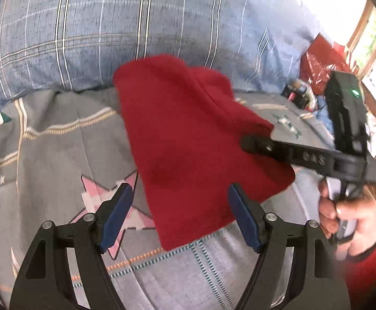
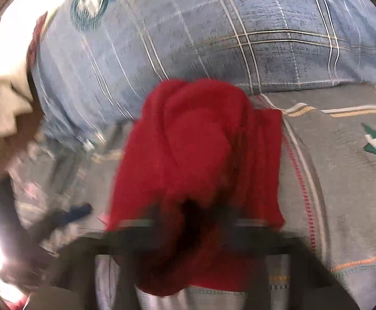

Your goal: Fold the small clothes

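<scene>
Fold underway: red cloth [image 1: 188, 142] is pinched by right hand-held gripper [image 1: 250, 143] (frame centre); left hand-held gripper [image 1: 180, 217] is held wide, a free edge is to be caught next.

Garment [image 1: 188, 139]: solid deep red, no print. Pillow [image 1: 125, 25] at 12 o'clock: blue-grey, white and tan plaid lines. Bedspread [image 1: 53, 155]: grey, beige stripes, pink-white star at 8 o'clock, green-white motif at 9 o'clock. Left gripper [image 1: 180, 219]: black frame, blue pads [image 1: 118, 217]. Right gripper [image 1: 250, 143]: black.
</scene>
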`<action>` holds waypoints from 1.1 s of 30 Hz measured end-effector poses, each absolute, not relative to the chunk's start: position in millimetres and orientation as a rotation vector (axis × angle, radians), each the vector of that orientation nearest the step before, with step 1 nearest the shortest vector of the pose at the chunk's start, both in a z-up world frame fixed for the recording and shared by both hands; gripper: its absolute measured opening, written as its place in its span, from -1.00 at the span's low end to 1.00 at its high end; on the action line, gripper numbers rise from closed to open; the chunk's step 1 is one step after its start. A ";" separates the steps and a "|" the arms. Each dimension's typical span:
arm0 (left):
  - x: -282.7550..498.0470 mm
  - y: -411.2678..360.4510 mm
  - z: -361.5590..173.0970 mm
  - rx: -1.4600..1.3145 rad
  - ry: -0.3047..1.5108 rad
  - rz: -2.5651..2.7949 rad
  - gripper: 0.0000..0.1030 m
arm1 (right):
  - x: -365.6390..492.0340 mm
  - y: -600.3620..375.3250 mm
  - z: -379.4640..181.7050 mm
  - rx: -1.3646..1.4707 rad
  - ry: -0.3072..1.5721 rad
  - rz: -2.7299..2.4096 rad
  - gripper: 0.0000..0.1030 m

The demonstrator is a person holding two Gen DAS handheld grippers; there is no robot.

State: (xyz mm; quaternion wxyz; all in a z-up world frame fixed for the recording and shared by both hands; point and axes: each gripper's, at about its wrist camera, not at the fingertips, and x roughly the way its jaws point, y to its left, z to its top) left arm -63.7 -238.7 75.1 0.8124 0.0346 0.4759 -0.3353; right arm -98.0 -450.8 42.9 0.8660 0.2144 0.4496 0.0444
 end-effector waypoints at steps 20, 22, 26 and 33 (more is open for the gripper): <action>-73.2 -249.8 49.0 0.154 0.994 -0.682 0.48 | -94.6 -471.9 61.4 0.445 0.823 -0.011 -0.54; -72.6 -252.4 44.8 0.165 0.996 -0.679 0.48 | -83.0 -467.2 50.2 0.355 0.866 -0.097 -0.74; -72.0 -255.6 38.3 0.178 1.000 -0.676 0.51 | -87.7 -467.9 30.3 0.312 0.873 -0.154 -0.76; -75.7 -251.5 41.6 0.189 0.984 -0.660 0.51 | -111.9 -477.9 54.9 0.377 0.844 -0.165 -0.66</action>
